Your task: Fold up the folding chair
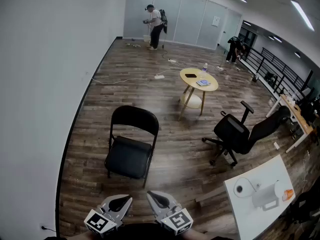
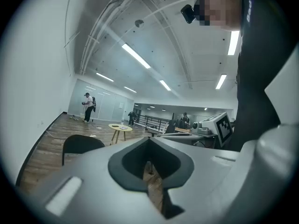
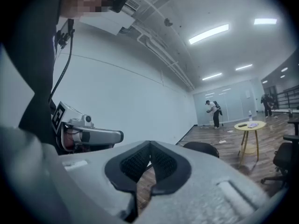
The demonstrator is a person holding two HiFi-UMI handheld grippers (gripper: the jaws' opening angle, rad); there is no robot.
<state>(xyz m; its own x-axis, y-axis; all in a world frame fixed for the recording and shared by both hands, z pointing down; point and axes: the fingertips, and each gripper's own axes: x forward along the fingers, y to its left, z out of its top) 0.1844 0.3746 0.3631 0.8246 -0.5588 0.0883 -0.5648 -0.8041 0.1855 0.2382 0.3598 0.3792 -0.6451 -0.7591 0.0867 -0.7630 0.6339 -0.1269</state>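
Observation:
A black folding chair (image 1: 131, 146) stands unfolded on the wood floor, seat towards me and backrest away, near the white wall on the left. Its backrest top shows in the left gripper view (image 2: 81, 145) and in the right gripper view (image 3: 201, 148). Both grippers are held close to my body at the bottom of the head view, well short of the chair. My left gripper (image 1: 122, 200) is shut with nothing in it, and my right gripper (image 1: 154, 196) is shut and empty too. They sit side by side, tips pointing at the chair.
A round yellow table (image 1: 198, 80) stands beyond the chair. A black office chair (image 1: 240, 134) is to the right, and a white table (image 1: 260, 204) with a paper roll at the lower right. Cables (image 1: 125, 80) lie on the floor. People (image 1: 155, 26) stand at the far glass wall.

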